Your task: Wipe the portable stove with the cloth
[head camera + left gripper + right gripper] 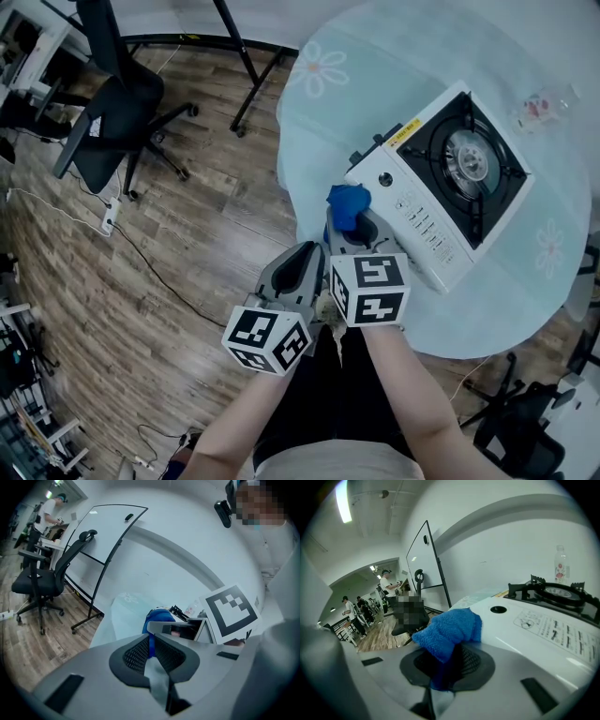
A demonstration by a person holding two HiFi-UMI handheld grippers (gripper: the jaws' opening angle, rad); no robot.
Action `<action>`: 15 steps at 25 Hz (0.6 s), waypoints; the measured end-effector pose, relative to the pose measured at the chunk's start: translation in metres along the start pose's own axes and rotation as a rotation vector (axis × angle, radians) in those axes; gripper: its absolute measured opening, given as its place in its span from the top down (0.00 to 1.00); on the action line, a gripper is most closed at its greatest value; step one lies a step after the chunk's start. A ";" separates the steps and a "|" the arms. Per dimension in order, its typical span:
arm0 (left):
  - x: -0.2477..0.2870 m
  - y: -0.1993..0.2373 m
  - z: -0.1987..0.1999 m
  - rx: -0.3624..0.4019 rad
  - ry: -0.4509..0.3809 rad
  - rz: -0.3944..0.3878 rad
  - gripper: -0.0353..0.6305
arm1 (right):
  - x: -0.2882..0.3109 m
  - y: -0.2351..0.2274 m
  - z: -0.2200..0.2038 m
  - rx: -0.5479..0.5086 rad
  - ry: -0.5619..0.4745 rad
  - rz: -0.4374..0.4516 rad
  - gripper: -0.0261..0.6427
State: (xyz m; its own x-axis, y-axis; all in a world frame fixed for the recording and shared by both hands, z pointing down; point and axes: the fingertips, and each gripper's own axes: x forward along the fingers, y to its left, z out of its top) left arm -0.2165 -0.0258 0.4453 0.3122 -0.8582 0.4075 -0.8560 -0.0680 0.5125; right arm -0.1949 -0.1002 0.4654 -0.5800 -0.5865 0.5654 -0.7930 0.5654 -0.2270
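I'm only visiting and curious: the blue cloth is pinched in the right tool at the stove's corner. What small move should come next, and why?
Probably push the right tool forward, dragging the cloth across the stove toward the burner. The cloth is clamped in its jaws at the stove's near corner, with the white panel stretching ahead.

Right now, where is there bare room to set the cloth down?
Bare table lies beyond the stove on its left, up to the far rim, and on its right toward the rim. Its near-left corner is crowded: the right gripper holds the cloth there.
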 end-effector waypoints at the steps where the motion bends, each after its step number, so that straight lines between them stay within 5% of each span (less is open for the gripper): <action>1: 0.000 0.001 0.001 0.000 -0.002 0.003 0.87 | 0.003 0.001 0.002 -0.002 -0.001 0.005 0.86; 15: -0.010 -0.003 0.011 0.014 -0.027 0.013 0.87 | -0.012 0.009 0.056 -0.096 -0.055 0.055 0.86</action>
State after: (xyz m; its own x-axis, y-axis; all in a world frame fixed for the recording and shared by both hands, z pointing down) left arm -0.2214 -0.0228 0.4317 0.2901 -0.8726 0.3930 -0.8656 -0.0640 0.4967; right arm -0.2056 -0.1206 0.4116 -0.6335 -0.5826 0.5092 -0.7397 0.6491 -0.1776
